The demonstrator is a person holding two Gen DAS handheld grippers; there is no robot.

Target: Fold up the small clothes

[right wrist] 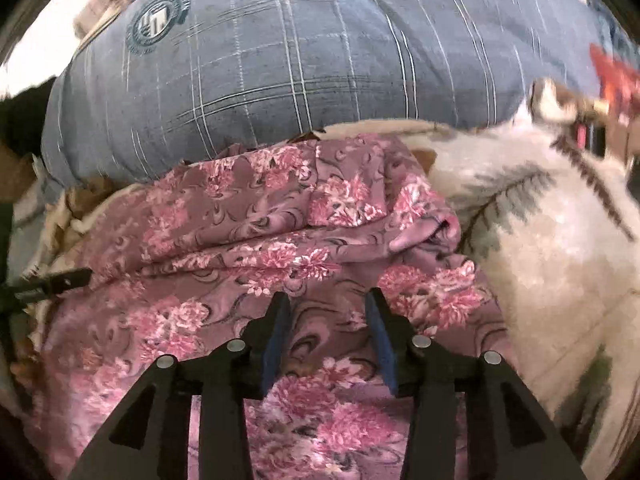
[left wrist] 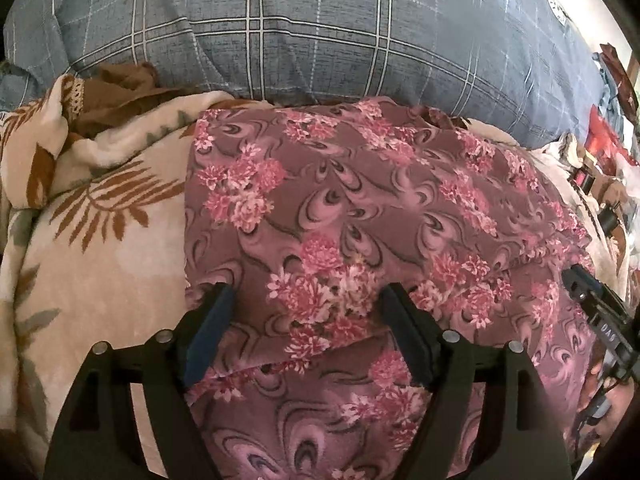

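Observation:
A mauve garment [left wrist: 360, 208] printed with pink flowers lies spread on a cream blanket, with a folded layer across its near part. My left gripper [left wrist: 306, 298] hovers over its near left portion, jaws wide apart, the cloth lying under them and not pinched. In the right wrist view the same garment [right wrist: 248, 232] shows bunched folds at its far right corner. My right gripper [right wrist: 328, 298] stands open over its near edge, with only flat cloth showing between the blue pads [right wrist: 276, 336]. The right gripper's tip [left wrist: 580, 280] appears at the right of the left wrist view.
The cream blanket with brown and grey leaves [left wrist: 100, 240] extends left and right [right wrist: 560, 248] of the garment. A large blue plaid pillow [left wrist: 320, 32] rises right behind it. A brown cloth [left wrist: 120, 92] lies crumpled at the far left; red clutter [left wrist: 608, 136] sits at the far right.

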